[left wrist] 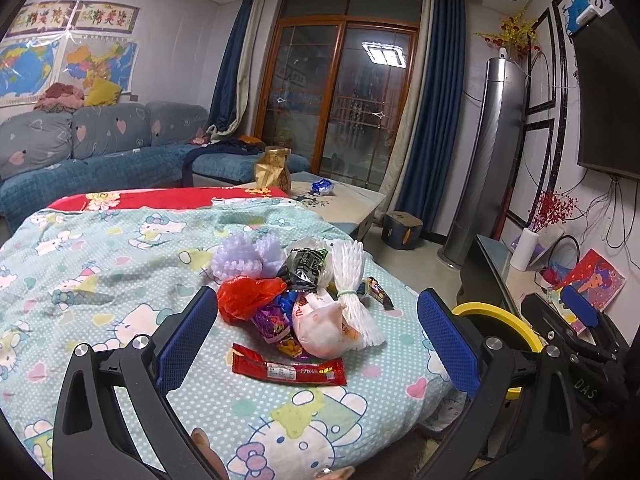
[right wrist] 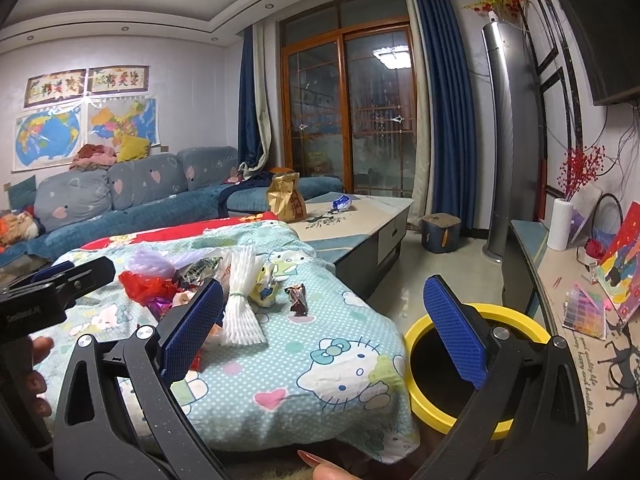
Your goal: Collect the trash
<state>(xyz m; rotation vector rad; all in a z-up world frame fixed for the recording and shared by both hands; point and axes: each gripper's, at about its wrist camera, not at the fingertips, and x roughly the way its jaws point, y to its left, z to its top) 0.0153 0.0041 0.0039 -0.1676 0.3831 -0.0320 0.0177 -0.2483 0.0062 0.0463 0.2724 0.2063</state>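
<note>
The left gripper (left wrist: 316, 340) hangs nearest, jaws wide apart and holding nothing, above a cloth (left wrist: 100, 272) printed with cartoon cats. Between its two blue pads (left wrist: 184, 336) lies the trash pile: one flat red wrapper (left wrist: 289, 369) closest, then one white bag (left wrist: 320, 328), one purple wrapper (left wrist: 272, 322), one red bag (left wrist: 248, 298), one white foam net (left wrist: 352, 280), one black packet (left wrist: 306, 266), and two lilac foam nets (left wrist: 244, 258) at the back. One small dark wrapper (right wrist: 297, 299) lies apart to the pile's right. The right gripper (right wrist: 324, 328) also stands open and empty, over the cloth's right edge. Just beside that edge, on the floor, stands one yellow-rimmed bin (right wrist: 416, 396). Farther off, a coffee table (right wrist: 376, 210) carries one gold bag (right wrist: 286, 198) and one blue wrapper (right wrist: 342, 202). Beyond sits a sofa (right wrist: 132, 196).
</note>
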